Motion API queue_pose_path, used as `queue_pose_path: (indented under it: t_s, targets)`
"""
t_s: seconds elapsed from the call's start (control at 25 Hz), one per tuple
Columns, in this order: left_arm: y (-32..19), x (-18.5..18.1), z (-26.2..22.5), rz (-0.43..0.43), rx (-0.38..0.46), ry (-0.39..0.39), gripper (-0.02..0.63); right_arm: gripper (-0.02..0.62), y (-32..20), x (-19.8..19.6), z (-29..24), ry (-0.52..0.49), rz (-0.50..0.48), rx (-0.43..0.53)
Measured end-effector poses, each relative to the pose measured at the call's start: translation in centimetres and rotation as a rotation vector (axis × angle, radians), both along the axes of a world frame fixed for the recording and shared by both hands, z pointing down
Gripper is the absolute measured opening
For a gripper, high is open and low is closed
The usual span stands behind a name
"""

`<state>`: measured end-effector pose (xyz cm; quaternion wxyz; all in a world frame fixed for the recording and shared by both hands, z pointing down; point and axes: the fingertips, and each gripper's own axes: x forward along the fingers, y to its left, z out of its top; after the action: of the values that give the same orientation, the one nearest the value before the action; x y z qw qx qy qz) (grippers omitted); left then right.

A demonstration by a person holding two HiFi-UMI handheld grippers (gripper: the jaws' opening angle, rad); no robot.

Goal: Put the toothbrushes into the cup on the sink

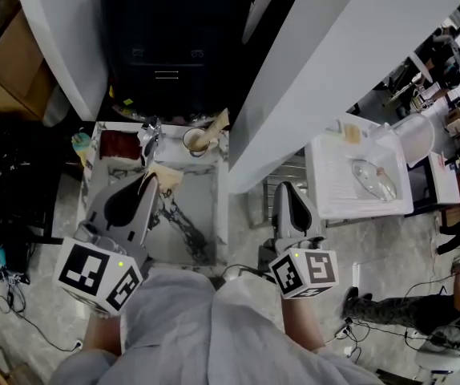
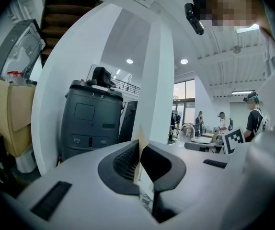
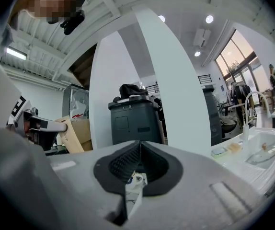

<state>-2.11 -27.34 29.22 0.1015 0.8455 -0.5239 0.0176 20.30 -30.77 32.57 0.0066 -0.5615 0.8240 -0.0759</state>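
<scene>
1. Pinching a thin, flat, cream-coloured toothbrush (image 2: 137, 164), the left gripper (image 1: 150, 181) is holding its two ribbed black pads tight on the handle. The handle is standing edge-on between them, and its pointed end is rising just past the tips.
2. The right gripper (image 3: 139, 145) is keeping its jaws pressed together at the tips, with nothing caught between the ribbed pads.
3. Both grippers are showing smooth, wedge-shaped grey shells. Each is carrying a cube of black-and-white square markers at its rear, the left cube (image 1: 98, 275) and the right cube (image 1: 304, 271).
4. The left gripper is hanging over the sink (image 1: 202, 187), a rectangular white basin with dark marble-like veining. Its tips are reaching toward the back left part, near the shiny chrome faucet (image 1: 150, 139).
5. The cup (image 1: 194, 142), round and pale with a dark inside, is sitting on the back rim of the sink just right of the faucet. A second tan toothbrush (image 1: 215, 125) is already leaning out of it toward the back right corner.
6. The right gripper is hovering beyond the sink's right edge, over the grey floor and well apart from the cup.
7. A boxy dark grey cabinet (image 1: 166, 46) is standing behind the sink, between slanting smooth white columns (image 1: 334, 62).
8. Farther right, a second plain white basin (image 1: 350, 187) is lying beyond the column.
</scene>
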Motion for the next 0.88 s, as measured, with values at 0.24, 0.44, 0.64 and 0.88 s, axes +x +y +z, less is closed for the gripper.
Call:
queue_pose_path:
  t_s: [0.24,0.44,0.64,0.88]
  targets:
    - [-0.3,-0.1,0.1,0.005,-0.004,0.001,0.008,0.005,-0.1,0.0,0.2,0.002,0.005,-0.012]
    - [-0.6,-0.2,0.2,-0.001,-0.006,0.003,0.008,0.005,-0.2,0.1,0.5,0.007,0.006,-0.023]
    - [-1.2,0.1,0.7,0.006,-0.011,0.006,0.008,0.005,0.0,0.5,0.9,0.01,0.013,-0.034]
    - [-2.8,0.7,1.7,0.014,-0.019,0.002,0.008,0.005,0.3,1.6,1.2,0.007,0.038,-0.048]
